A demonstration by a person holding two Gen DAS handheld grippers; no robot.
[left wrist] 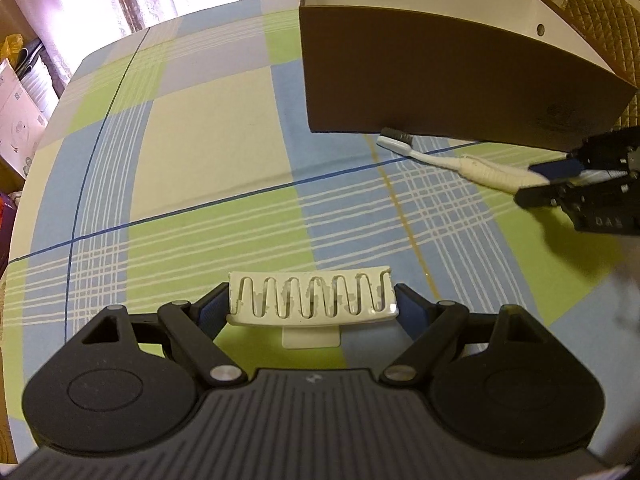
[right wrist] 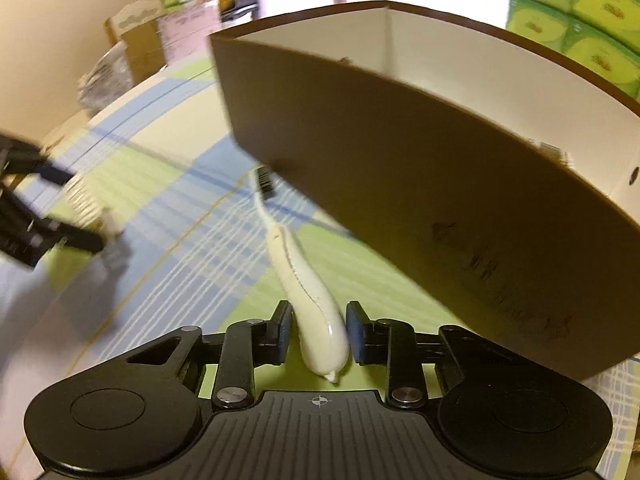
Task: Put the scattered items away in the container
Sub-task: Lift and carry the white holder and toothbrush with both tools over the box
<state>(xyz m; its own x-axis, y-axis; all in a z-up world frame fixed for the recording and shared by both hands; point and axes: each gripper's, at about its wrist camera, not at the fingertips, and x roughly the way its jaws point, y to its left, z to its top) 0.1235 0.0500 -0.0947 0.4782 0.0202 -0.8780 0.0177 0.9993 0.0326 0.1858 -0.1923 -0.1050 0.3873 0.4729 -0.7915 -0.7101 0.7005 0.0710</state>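
The white hair clip [left wrist: 312, 296] sits crosswise between the left gripper [left wrist: 313, 304] jaws, which clamp its two ends just above the checked desk [left wrist: 208, 152]. The white toothbrush [right wrist: 308, 288] has its thick handle end between the right gripper [right wrist: 318, 336] jaws, closed to its sides; its bristle head lies on the desk beside the brown box [right wrist: 400, 152] wall.

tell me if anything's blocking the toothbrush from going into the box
Only the box's own brown near wall: the toothbrush, between the right gripper's fingers, sits low beside it and must clear the rim. The opening looks unobstructed.
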